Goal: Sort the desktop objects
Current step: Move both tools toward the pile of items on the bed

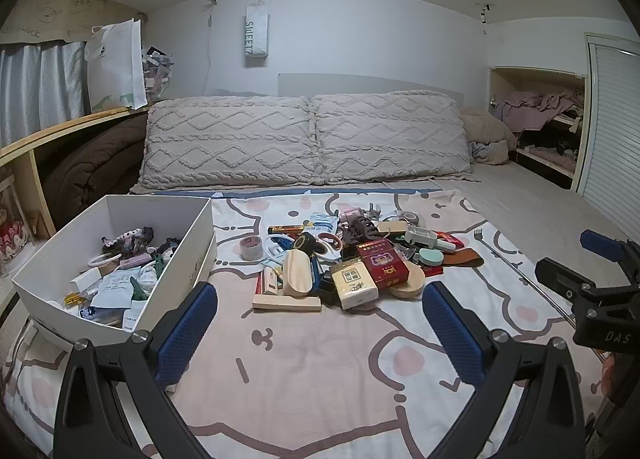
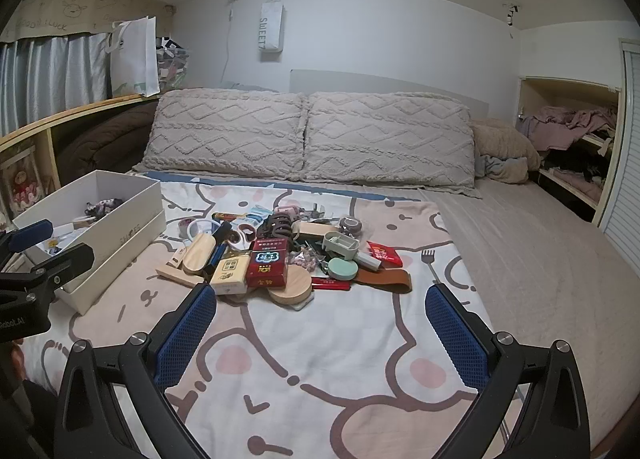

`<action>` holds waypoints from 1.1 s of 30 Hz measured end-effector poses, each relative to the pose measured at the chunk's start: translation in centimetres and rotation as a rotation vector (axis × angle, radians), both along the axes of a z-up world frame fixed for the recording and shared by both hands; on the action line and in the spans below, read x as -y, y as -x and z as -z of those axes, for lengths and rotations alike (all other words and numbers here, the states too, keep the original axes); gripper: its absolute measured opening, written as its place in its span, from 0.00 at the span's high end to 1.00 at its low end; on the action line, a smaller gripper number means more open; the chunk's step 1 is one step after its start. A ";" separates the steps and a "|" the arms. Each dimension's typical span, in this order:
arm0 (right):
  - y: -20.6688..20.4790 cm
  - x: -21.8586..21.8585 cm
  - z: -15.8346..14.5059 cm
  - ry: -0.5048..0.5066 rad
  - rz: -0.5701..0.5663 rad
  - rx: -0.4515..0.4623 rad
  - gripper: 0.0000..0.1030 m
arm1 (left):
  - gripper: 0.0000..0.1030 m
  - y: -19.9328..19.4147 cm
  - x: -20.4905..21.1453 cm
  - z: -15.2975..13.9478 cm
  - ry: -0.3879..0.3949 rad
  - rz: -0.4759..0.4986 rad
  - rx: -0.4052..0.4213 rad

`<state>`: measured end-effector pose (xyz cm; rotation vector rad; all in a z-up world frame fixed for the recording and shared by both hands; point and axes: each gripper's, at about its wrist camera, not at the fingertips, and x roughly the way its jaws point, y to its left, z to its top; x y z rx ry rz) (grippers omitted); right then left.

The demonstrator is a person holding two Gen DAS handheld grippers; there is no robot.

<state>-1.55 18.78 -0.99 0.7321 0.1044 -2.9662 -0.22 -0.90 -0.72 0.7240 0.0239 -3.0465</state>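
Nearest to me, my left gripper (image 1: 320, 323) stands with its blue-padded fingers (image 1: 186, 333) spread wide and nothing between them, hanging over the cartoon-print blanket (image 1: 312, 371). My right gripper (image 2: 320, 323) is the same: fingers apart, empty, above bare blanket. I can see each gripper at the edge of the other's view, so they sit side by side, both short of the clutter.

Just beyond the left fingertips lies the pile of desktop objects (image 1: 352, 259), spread across the middle of the blanket. At its near edge a flat wooden block (image 1: 286, 302) lies with its long axis running left to right. A wooden oval piece (image 1: 297, 272) rests on it, its long axis pointing away from me. Beside those, a cream packet (image 1: 354, 283) and a red cigarette box (image 1: 382, 261) lie flat, long axes running away from me and slightly leftward, the red one partly over a round wooden lid (image 1: 408, 287). Further right, a mint round case (image 1: 430, 258) sits near a brown leather strap (image 1: 460, 258) that stretches left to right. A long thin metal rod with a fork-like head (image 1: 478, 236) runs diagonally along the pile's right side.

To the left of the pile, a white box (image 1: 176, 255) holds small items already.

Behind everything, two knitted pillows (image 1: 308, 139) stand against the headboard.
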 end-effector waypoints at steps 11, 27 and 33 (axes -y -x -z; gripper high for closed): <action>0.0 0.1 0.0 -0.002 0.000 0.001 0.00 | 0.00 0.0 0.0 0.0 0.000 -0.001 0.000; 1.4 -0.3 1.6 0.006 0.013 0.042 0.00 | 0.00 1.1 -0.4 2.2 -0.003 0.014 0.059; 2.0 -0.4 2.3 -0.007 0.015 0.068 0.00 | 0.00 2.2 -0.4 3.6 0.004 0.022 0.095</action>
